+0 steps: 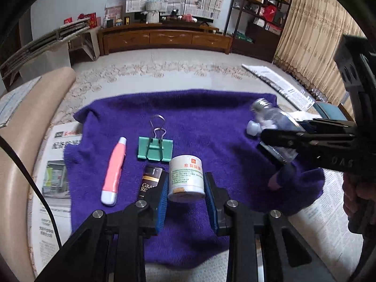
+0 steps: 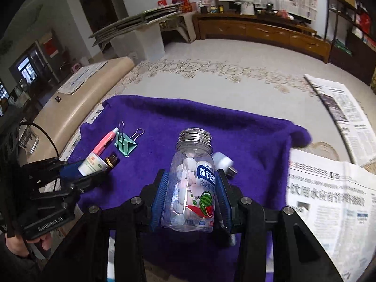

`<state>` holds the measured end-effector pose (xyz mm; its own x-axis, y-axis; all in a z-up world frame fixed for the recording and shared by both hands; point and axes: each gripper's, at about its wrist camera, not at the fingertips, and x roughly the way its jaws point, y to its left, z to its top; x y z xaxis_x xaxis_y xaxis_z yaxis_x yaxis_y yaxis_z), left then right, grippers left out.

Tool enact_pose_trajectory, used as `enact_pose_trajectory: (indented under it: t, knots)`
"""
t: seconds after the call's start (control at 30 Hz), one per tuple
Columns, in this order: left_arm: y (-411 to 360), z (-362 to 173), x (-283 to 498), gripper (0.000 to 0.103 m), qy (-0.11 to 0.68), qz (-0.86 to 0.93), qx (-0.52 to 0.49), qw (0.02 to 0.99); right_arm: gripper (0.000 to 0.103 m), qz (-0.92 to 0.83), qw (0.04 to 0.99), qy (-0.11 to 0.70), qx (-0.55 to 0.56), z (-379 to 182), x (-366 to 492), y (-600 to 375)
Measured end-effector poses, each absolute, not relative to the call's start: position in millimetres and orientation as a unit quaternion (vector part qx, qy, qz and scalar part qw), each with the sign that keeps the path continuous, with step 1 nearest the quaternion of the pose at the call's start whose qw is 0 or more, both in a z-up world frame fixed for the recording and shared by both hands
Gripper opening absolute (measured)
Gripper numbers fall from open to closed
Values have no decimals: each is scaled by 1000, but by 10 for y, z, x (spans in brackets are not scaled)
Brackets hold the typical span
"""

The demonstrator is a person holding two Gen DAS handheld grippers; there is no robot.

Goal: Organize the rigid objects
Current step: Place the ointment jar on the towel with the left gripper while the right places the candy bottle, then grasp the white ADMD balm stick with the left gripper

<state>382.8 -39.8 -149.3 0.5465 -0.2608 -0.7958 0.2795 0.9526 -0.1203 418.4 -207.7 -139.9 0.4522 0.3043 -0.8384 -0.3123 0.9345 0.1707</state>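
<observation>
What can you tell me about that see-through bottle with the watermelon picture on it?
The clear plastic bottle with a blue-and-watermelon label has a silver threaded metal neck with no cap on. Pale pink and white candy pieces show inside. It is held upright between the blue-padded fingers of the right gripper, above the purple fleece cloth. A white cap-like piece shows just behind it; whether they touch is unclear.

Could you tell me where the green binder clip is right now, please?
The green binder clip lies on the purple towel, left of centre in the left wrist view, between the pink tube and the white jar.
</observation>
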Motion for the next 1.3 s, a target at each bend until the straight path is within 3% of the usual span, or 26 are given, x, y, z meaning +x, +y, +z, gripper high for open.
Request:
enact_pose_trajectory:
  t: [0.67, 0.77, 0.87, 0.97, 1.03, 1.13, 1.23, 1.3]
  knots:
    - [-538, -1707, 3956, 29, 475, -168, 67, 861, 42, 220, 818, 525, -85, -1749, 4281, -1882]
    - [-570, -1705, 3942, 38, 476, -179, 77, 858, 42, 228, 818, 520, -89, -1754, 4277, -1888]
    - [-605, -1708, 3926, 64, 481, -197, 69, 852, 47, 243, 817, 518, -74, -1736, 4241, -1955]
    - [-594, -1683, 3900, 66, 482, -200, 55, 851, 55, 245, 829, 499, -54, -1568, 4133, -2094]
    - [-549, -1633, 3867, 68, 481, -200, 41, 853, 68, 242, 842, 480, -40, -1405, 4031, -2180]
    - [-430, -1482, 3722, 83, 468, -192, 12, 862, 91, 214, 860, 463, -14, -1159, 3797, -2362]
    - [-365, -1346, 3521, 101, 459, -182, -3, 869, 102, 178, 868, 463, 9, -992, 3516, -2552]
    - [-372, -1268, 3324, 103, 453, -169, -1, 875, 103, 150, 865, 478, 31, -960, 3316, -2697]
